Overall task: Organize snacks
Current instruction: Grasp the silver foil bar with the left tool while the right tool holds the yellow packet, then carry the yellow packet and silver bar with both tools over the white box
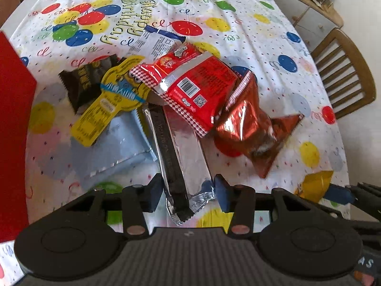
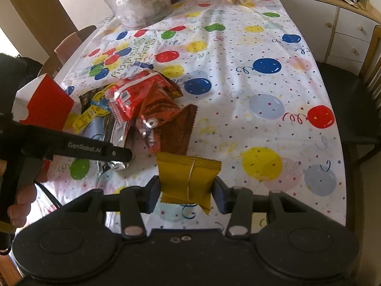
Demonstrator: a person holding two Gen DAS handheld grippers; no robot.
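Left gripper (image 1: 188, 194): jaws spread, silver packet (image 1: 181, 166) lying between them, ungripped.
Right gripper (image 2: 187, 190): gold packet (image 2: 188, 178) clamped above tablecloth (image 2: 238, 124).
Pile (image 1: 190, 83): heaped beside red box (image 1: 14, 119).

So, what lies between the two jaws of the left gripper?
The near end of the silver packet with a black strip lies between the jaws of the left gripper. The left wrist view shows it. Whether the jaws already press it is unclear.
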